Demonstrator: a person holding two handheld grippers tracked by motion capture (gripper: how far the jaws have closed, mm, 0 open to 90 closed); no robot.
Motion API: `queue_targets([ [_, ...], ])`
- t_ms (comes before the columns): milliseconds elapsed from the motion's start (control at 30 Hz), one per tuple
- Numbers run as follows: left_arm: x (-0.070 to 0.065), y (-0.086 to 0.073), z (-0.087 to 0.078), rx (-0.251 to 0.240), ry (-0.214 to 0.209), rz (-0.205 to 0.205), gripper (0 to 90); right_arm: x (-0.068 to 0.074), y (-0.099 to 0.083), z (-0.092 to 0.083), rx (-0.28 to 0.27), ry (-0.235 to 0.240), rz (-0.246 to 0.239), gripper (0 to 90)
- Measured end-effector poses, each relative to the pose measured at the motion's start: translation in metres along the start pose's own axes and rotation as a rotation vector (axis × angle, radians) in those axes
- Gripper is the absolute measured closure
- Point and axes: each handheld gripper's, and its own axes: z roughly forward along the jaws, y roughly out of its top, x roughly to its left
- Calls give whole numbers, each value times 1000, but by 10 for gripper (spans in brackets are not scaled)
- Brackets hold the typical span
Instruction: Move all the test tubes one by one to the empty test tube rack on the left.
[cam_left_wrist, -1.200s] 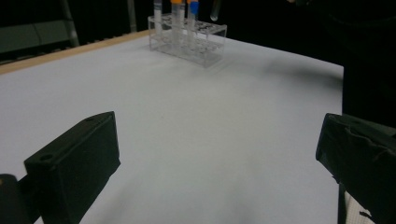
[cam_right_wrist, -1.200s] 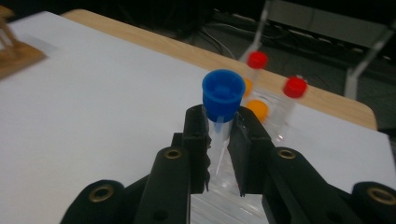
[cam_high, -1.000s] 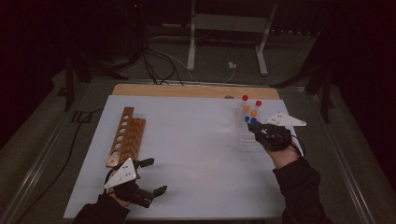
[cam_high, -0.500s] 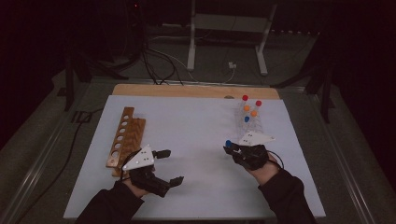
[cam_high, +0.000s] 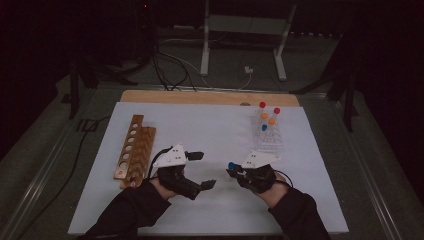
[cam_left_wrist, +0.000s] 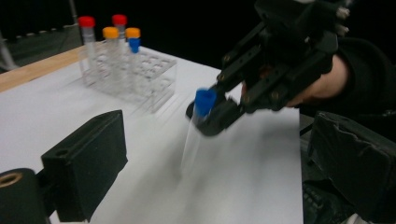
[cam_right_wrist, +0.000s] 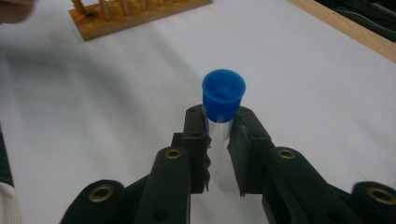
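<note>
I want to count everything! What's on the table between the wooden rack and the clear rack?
Nothing: in the high view, bare white table separates wooden rack and clear rack.

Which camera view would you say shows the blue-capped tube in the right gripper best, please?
The right gripper view: the blue-capped tube sits close, clamped just below its cap. The left gripper view shows its blurred length; the high view shows little more than the cap.

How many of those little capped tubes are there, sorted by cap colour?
Red-capped tubes: 2
Orange-capped tubes: 2
Blue-capped tubes: 2, one in the clear rack, one clamped in the right claw
Total: 6
</note>
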Motion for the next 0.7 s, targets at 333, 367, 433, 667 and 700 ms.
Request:
queue_targets([
  [333,0,9,30,18,-17,33,296,5,1,5,1,21,-15,768],
  [367,0,9,32,18,-20,33,339,5,1,5,0,21,-15,768],
  [433,1,9,35,20,-17,35,420,5,2,4,-3,22,-12,768],
  [667,2,6,43,39,7,56,586,4,2,3,-5,23,-9,768],
  [700,3,6,44,45,4,63,608,4,2,3,-7,24,-6,768],
])
